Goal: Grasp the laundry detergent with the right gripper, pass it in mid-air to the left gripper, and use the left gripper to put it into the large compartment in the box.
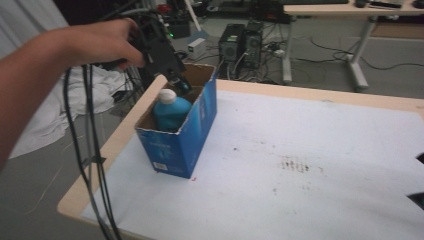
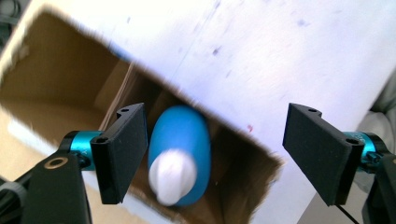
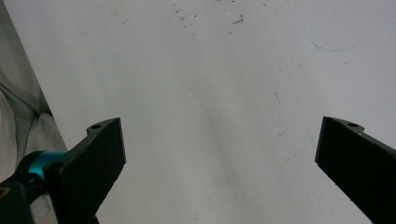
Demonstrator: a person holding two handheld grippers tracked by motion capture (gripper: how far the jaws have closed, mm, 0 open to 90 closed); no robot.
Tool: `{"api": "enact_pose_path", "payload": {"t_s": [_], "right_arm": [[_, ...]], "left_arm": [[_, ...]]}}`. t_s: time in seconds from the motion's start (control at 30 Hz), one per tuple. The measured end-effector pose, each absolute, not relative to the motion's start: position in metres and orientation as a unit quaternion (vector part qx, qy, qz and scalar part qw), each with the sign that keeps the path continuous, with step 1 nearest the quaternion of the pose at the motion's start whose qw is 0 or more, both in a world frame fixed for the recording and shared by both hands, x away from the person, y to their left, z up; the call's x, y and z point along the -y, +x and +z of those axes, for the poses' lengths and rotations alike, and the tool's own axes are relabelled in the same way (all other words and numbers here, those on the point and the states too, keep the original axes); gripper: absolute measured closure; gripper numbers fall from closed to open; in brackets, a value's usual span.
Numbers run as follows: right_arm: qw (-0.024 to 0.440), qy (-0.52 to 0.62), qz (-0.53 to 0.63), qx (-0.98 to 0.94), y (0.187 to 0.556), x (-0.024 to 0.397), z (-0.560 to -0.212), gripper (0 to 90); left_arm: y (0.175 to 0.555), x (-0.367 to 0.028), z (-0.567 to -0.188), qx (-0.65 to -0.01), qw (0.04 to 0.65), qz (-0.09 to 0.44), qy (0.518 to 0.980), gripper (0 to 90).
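Cables (image 1: 90, 150) hang beside box (image 1: 195, 130) holding bottle (image 1: 170, 111).

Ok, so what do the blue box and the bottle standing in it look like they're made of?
The box looks like corrugated cardboard: printed blue outside, raw brown inside, with rough torn top edges. The bottle looks like smooth blue plastic with a white plastic cap, though blur leaves its finish uncertain.

Matt brown cardboard box (image 1: 197, 112); smooth glossy plastic bottle (image 2: 180, 149); scuffed white table (image 1: 310, 165), wood-look edge
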State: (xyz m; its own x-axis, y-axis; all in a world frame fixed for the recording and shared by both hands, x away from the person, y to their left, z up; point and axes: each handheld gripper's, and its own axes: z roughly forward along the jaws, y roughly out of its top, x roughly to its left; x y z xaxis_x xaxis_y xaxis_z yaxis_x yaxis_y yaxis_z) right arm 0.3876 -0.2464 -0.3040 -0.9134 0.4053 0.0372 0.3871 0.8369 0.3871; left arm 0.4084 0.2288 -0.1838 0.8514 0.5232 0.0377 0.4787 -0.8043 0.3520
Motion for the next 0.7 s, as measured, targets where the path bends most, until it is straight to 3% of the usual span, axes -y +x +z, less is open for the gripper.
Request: {"api": "enact_pose_path", "payload": {"t_s": [0.23, 0.43, 0.7], "right_arm": [[0.03, 0.205, 0.205, -0.957, 0.385, 0.246, -0.302, 0.8], [0.032, 0.208, 0.211, -0.955, 0.384, 0.247, -0.299, 0.8], [0.035, 0.204, 0.218, -0.954, 0.382, 0.245, -0.297, 0.8]], "left_arm": [[0.405, -0.197, -0.178, -0.213, 0.192, 0.057, 0.956, 22.0], [0.404, -0.164, -0.181, -0.171, 0.19, 0.04, 0.966, 2.7], [0.409, -0.122, -0.197, -0.136, 0.157, 0.048, 0.977, 1.6]]}}
